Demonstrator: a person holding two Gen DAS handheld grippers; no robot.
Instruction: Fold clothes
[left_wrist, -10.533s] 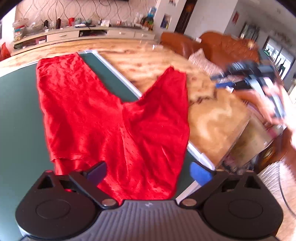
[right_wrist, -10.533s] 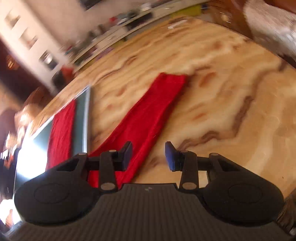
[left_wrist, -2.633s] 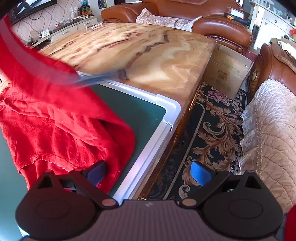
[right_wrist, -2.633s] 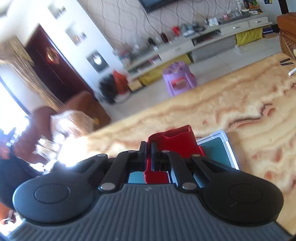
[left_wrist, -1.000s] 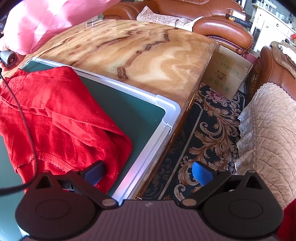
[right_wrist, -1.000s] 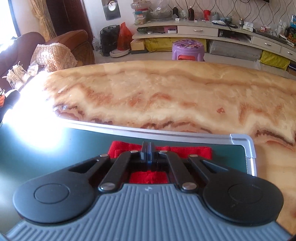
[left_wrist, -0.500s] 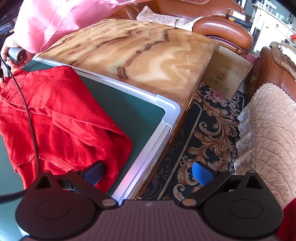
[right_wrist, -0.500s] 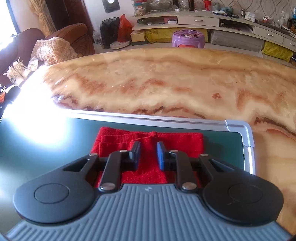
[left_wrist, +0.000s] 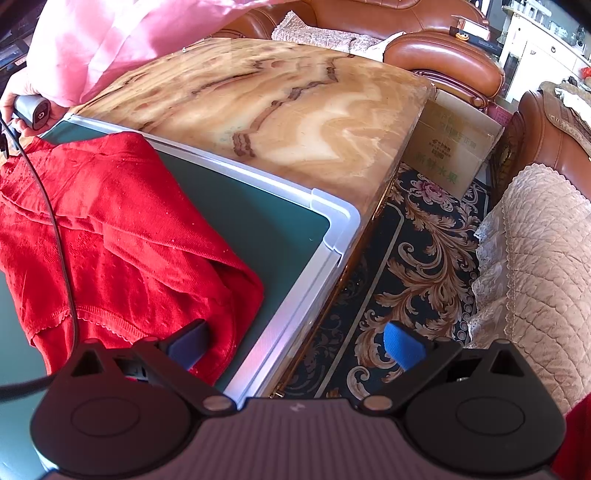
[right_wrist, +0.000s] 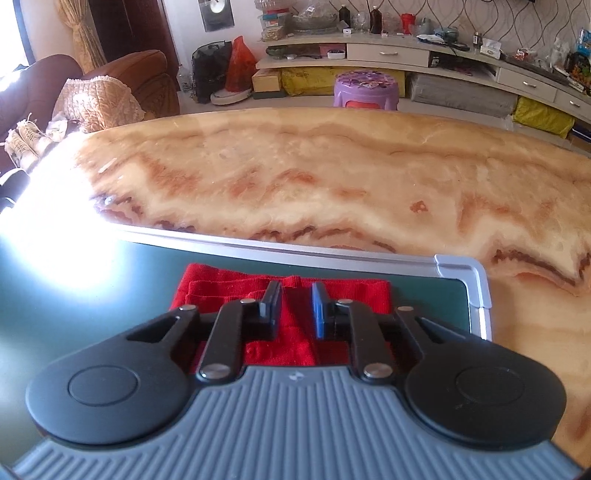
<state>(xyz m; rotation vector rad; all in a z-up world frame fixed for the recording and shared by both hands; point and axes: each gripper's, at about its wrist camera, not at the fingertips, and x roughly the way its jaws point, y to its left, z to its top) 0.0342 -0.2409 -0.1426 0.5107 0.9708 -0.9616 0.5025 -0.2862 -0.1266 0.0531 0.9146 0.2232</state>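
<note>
One soft red knitted garment (left_wrist: 122, 236) fills the left side of the left wrist view, lying in loose folds on a dark green board with a silver frame (left_wrist: 332, 236). It looks light and floppy, so it will sag and slide when lifted; I think the lacy hem at the lower left is a good place to pinch. The left gripper (left_wrist: 293, 341) is spread wide with nothing between its fingers, one over the cloth and one over the patterned dark carpet (left_wrist: 399, 266). A thin black cable (left_wrist: 55, 229) crosses the cloth and could snag. At the upper left, a person's pink sleeve (left_wrist: 122, 44) leans over the shiny marble table (left_wrist: 295, 103). In the right wrist view, the right gripper (right_wrist: 295, 306) is at the bottom middle, its jaws opening above the red cloth's folded end (right_wrist: 229, 284), not pinching it. The board's silver corner sits just right of it, so the cloth could slip off there.
</note>
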